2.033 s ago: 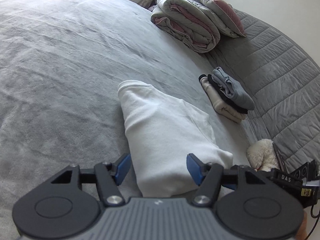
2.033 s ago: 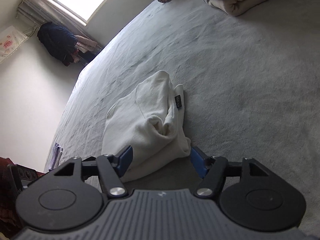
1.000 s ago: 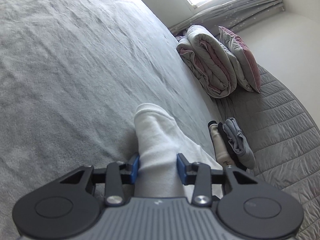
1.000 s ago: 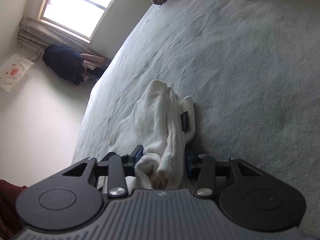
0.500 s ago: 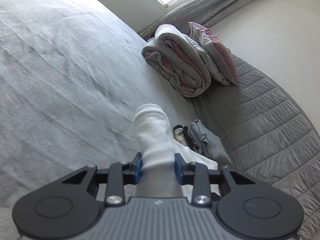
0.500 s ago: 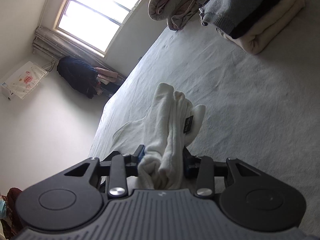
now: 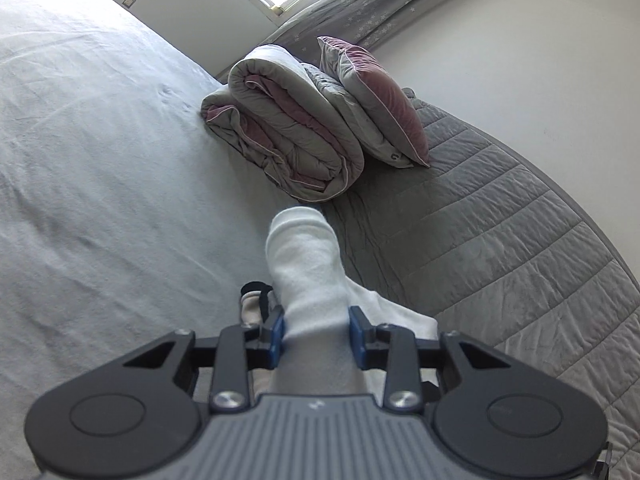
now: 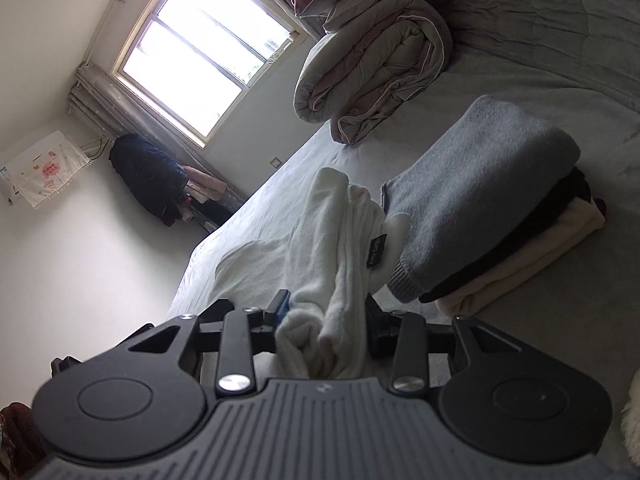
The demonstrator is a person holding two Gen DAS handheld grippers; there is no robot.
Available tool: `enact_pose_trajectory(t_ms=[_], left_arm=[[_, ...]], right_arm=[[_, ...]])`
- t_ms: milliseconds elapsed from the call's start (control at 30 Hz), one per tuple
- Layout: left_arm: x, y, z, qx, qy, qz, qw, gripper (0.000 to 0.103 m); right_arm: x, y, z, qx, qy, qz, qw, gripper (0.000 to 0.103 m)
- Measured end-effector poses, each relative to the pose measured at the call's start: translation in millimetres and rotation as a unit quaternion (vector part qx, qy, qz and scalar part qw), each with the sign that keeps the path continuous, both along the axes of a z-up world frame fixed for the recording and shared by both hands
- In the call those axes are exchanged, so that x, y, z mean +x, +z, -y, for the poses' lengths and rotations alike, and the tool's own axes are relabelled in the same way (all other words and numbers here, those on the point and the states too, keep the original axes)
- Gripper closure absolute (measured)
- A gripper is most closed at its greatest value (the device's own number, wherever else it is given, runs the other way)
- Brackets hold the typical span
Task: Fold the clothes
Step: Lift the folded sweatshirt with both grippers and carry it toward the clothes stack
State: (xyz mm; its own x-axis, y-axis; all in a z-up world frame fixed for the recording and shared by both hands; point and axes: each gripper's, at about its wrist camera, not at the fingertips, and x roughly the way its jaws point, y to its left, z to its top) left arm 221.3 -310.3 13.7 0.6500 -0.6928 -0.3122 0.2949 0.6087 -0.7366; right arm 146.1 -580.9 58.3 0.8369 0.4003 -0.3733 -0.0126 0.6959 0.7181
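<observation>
Now both the left gripper (image 7: 316, 330) and right gripper (image 8: 326, 316) are clamped on the folded white garment (image 8: 332, 240), just beside the stacked clothes (image 8: 488, 220)

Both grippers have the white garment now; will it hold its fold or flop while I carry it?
Likely floppy: the white garment bunches and sags between the right gripper jaws. Probably light; the left gripper lifts its folded end.

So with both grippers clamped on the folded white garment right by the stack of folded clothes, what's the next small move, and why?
Probably carry the white garment over the grey sweater topping the stack and lower it there. Both the left gripper and the right gripper are shut on it, it looks folded, and the stack sits immediately beside it.
</observation>
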Motion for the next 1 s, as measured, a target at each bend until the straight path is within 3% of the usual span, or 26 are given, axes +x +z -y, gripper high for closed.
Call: enact_pose_trajectory(t_ms=[200,467,600,800,900,1000], left_arm=[[33,12,58,-0.013,-0.009,0.014,0.9998,0.07],[74,7,119,-0.017,-0.016,0.02,0.9995,0.07],[89,-13,126,-0.016,-0.007,0.012,0.9998,0.07],[100,-53,132,0.025,0.001,0.0,0.9997,0.068],[99,-53,131,0.025,0.003,0.009,0.9996,0.065],[97,-38,131,0.048,0.004,0.024,0.9985,0.062]], right_arm=[[29,18,48,-0.021,-0.019,0.016,0.999,0.063],[68,16,95,-0.042,-0.044,0.027,0.998,0.063],[81,3,104,-0.049,-0.045,0.024,0.997,0.063],[89,-12,103,-0.085,-0.053,0.02,0.995,0.06],[93,-20,103,-0.103,-0.057,0.018,0.993,0.046],[97,-28,103,-0.121,-0.061,0.015,0.991,0.045]])
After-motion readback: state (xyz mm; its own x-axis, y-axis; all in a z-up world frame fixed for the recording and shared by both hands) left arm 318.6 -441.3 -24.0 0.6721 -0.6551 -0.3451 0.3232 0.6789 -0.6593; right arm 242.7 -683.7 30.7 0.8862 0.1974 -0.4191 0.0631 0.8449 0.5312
